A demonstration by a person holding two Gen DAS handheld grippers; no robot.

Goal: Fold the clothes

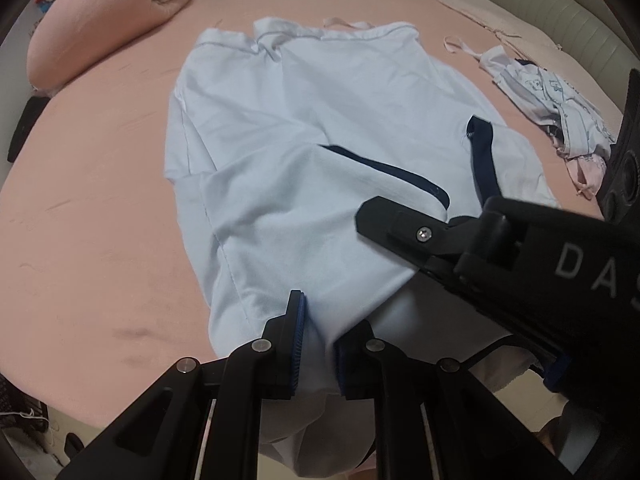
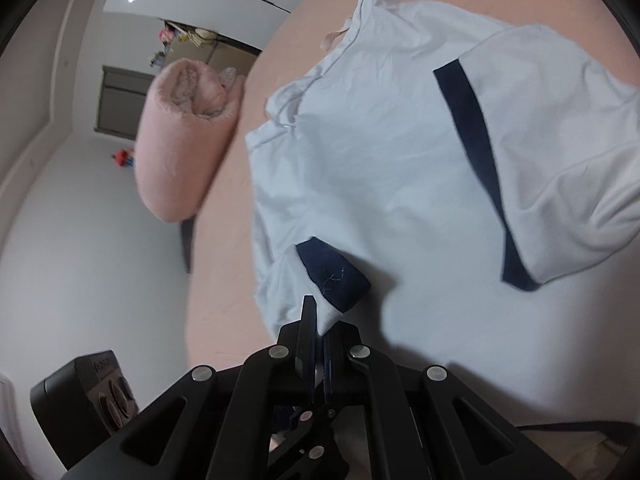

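One pale blue shirt (image 1: 320,128) with dark navy trim lies spread on the pink bed (image 1: 100,240), its near part hanging over the edge. The left gripper (image 1: 318,344) pinches a fold of the shirt's near part between its blue pads, and the jaws are almost closed on the cloth. The right gripper (image 2: 318,344) is fully closed on a corner of the shirt beside a navy cuff (image 2: 334,276). A rolled pink blanket (image 1: 100,28) lies at the far left of the bed. A small heap of other clothes (image 1: 556,108) lies to the right, well apart from the shirt.
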